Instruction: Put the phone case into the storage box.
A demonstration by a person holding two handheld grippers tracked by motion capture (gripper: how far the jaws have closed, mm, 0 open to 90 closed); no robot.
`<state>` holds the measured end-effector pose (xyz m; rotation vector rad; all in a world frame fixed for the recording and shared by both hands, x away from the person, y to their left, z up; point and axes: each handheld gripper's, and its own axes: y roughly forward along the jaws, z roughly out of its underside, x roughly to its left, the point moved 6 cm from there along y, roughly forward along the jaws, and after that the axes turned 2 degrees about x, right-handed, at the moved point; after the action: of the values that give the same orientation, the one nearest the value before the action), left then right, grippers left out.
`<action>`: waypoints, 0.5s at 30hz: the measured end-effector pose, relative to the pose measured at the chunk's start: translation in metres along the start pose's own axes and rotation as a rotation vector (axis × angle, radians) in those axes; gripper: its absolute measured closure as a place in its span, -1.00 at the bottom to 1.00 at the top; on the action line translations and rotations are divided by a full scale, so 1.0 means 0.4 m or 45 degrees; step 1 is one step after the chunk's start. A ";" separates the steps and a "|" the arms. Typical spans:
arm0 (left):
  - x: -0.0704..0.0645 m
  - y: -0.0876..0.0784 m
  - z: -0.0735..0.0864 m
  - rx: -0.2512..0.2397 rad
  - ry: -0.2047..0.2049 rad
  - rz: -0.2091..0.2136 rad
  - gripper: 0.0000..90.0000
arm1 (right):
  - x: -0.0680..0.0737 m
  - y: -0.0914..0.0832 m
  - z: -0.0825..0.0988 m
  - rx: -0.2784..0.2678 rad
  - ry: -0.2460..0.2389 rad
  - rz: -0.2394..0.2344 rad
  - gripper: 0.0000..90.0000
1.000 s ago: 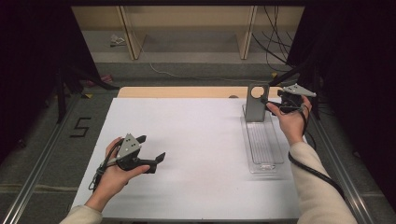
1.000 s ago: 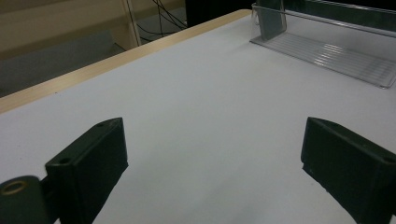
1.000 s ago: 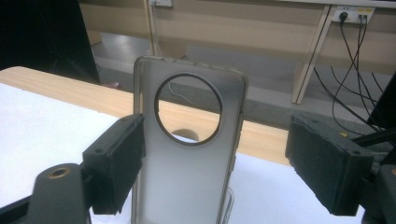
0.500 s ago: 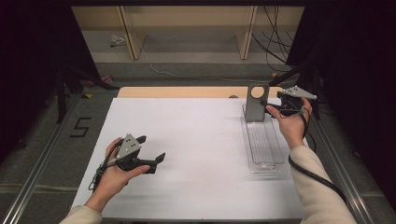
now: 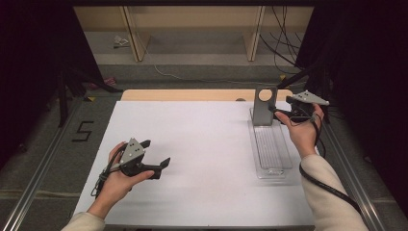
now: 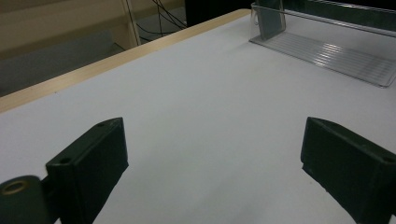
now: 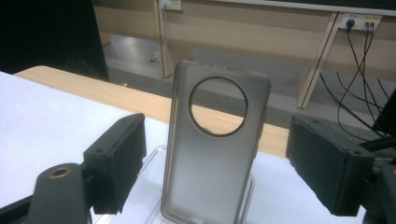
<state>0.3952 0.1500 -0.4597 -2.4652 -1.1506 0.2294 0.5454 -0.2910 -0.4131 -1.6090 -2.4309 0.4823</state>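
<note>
Table: a white sheet [image 5: 207, 144] covers the tabletop in front of you; a strip of pale wood [image 5: 192, 95] shows along its far edge.

Your left gripper [image 5: 155, 155]: you hold it low over the near left part of the sheet, pointing right. Its two black jaws are spread wide with nothing between them; in the left gripper view only bare white sheet lies in the gap.

Clear tray [image 5: 272, 149]: a long, ribbed, see-through plastic tray lies on the right side of the sheet, running from near to far.

Phone case [image 5: 264, 106]: a smoky grey, translucent case with a large round camera hole stands upright at the far end of the tray.

Your right gripper [image 5: 278, 112]: you hold it just beside the case at the far right. In the right gripper view its jaws are spread, one on each side of the case [image 7: 212, 144], neither touching it.
</note>
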 end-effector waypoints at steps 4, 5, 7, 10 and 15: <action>-0.001 0.000 0.000 0.000 0.001 0.001 -0.85 | 0.007 -0.010 0.002 0.001 -0.004 -0.010 -0.53; -0.001 0.000 0.000 0.000 0.000 0.000 -0.85 | 0.008 -0.011 0.002 0.004 -0.004 -0.011 -0.53; -0.001 0.000 0.000 -0.001 -0.002 0.001 -0.85 | 0.013 -0.014 0.004 0.006 -0.012 -0.016 -0.53; -0.001 0.000 0.000 0.000 0.001 0.001 -0.85 | 0.023 -0.019 0.004 0.009 -0.025 -0.024 -0.53; -0.001 0.000 0.000 0.000 0.004 0.002 -0.85 | 0.040 -0.030 0.002 0.004 -0.039 -0.048 -0.53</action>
<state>0.3948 0.1496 -0.4596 -2.4654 -1.1477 0.2256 0.5284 -0.2808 -0.4098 -1.5633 -2.4763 0.5080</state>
